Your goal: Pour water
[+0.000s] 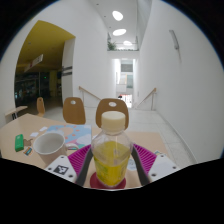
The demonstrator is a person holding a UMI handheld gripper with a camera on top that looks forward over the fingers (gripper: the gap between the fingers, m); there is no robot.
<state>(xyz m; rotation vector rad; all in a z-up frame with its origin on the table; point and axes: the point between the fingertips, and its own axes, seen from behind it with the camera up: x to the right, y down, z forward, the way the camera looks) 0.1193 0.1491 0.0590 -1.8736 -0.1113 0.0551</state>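
A clear bottle (111, 155) with a pale cap and yellow liquid stands upright between the two fingers of my gripper (112, 166). The pink pads (80, 160) press against both of its sides, so the gripper is shut on it. The bottle's foot is at a red round coaster (103, 184); whether it rests on the coaster or hangs just above it I cannot tell. A white cup (48, 146) stands on the table (30, 128), to the left of the left finger and a little beyond it.
A small green object (21, 142) lies left of the cup. Two wooden chairs (74, 110) (113, 105) stand at the table's far side. Beyond them a bright white hall with a stair rail (150, 98) opens out.
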